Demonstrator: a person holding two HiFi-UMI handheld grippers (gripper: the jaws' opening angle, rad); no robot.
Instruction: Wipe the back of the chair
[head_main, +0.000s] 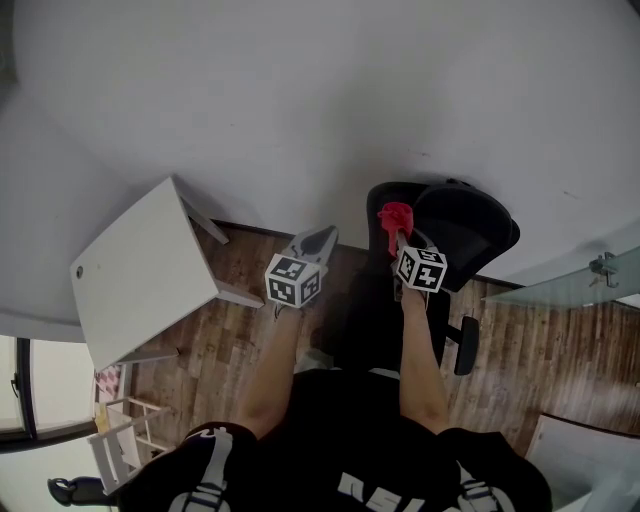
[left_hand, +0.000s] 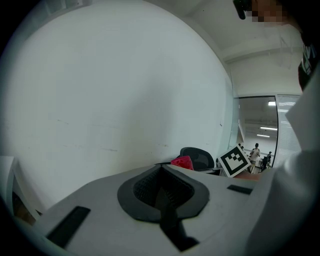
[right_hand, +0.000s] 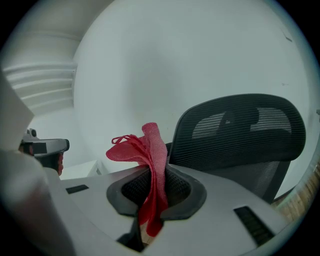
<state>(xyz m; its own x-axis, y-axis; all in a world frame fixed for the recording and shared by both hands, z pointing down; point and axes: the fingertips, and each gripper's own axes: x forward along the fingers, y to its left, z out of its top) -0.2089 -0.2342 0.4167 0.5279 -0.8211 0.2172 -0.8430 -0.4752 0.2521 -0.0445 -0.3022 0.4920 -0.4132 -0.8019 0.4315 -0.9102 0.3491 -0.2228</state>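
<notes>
Red cloth (right_hand: 150, 150): clamped between the fingers of the right gripper (right_hand: 152, 194); one end is bunched above the pads, the other hangs below them.
Left gripper (left_hand: 162, 189): fingers pressed together, nothing held between them; it is raised beside the right gripper, on the left, and pointed at the white wall (left_hand: 110, 90).
Chair back (right_hand: 239, 131): black mesh, seen just beyond the cloth and to its right in the right gripper view; no contact between cloth and mesh can be made out.
Chair (head_main: 468, 232): black office chair, stood on the wood floor (head_main: 240, 300) close to the wall, directly ahead of the person, with the right gripper held over its left edge in the head view.
Step in hand: judged as the approach; the cloth is gripped and raised, and wiping has not yet begun.
Next move: the cloth end needs to be pressed flat onto the mesh and swept across it. Light pressure is likely needed, since the chair may swivel or roll away.
</notes>
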